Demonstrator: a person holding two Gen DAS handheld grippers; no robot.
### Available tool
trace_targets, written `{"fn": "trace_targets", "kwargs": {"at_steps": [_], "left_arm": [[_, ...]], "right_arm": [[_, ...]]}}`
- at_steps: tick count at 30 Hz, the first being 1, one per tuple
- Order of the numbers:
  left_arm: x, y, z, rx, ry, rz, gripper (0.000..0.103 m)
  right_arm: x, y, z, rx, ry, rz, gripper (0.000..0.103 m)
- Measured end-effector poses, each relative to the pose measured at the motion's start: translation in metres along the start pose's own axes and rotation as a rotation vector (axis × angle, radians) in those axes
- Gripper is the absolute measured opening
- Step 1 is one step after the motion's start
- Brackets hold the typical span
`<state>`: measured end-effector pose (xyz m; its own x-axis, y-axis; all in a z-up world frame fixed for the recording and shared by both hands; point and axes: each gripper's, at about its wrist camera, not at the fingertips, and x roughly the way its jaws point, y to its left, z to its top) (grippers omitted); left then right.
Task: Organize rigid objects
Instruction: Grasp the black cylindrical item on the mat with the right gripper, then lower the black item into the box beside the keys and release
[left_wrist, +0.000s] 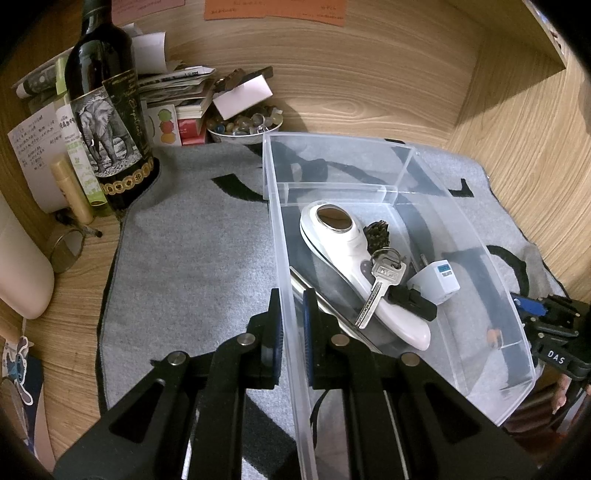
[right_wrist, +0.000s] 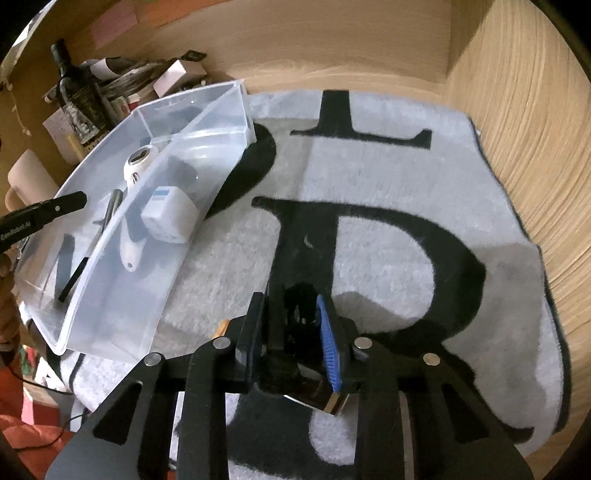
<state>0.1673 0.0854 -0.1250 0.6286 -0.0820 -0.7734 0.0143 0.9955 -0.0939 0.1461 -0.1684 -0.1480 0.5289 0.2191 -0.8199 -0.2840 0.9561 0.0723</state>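
Note:
A clear plastic bin stands on the grey rug. My left gripper is shut on its near left wall, one finger inside and one outside. In the bin lie a white handheld device, a key on a ring, a white plug adapter, a dark brush and a black clip. Right of the bin, my right gripper points down at the rug, shut on a small black object with a shiny metal end. What that object is I cannot tell.
The grey rug with big black letters covers the wooden desk. A wine bottle, a stack of papers, a bowl of stones and a glass crowd the back left. Wooden walls close in behind and to the right.

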Motion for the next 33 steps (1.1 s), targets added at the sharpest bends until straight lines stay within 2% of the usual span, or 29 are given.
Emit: {"fn": "trace_targets", "kwargs": {"at_steps": [11, 18, 24, 33], "left_arm": [[0.0, 0.0, -0.001, -0.002, 0.0, -0.001, 0.008], [0.0, 0.0, -0.001, -0.001, 0.0, -0.001, 0.008], [0.0, 0.0, -0.001, -0.001, -0.001, 0.0, 0.008], [0.0, 0.0, -0.001, 0.0, -0.001, -0.001, 0.008]], "right_arm": [[-0.025, 0.012, 0.034, -0.059, -0.111, -0.005, 0.026], [-0.042, 0.035, 0.061, -0.135, -0.204, -0.001, 0.026], [-0.046, 0.058, 0.083, -0.189, -0.254, 0.036, 0.026], [-0.024, 0.101, 0.098, -0.295, -0.221, 0.082, 0.026]]}}
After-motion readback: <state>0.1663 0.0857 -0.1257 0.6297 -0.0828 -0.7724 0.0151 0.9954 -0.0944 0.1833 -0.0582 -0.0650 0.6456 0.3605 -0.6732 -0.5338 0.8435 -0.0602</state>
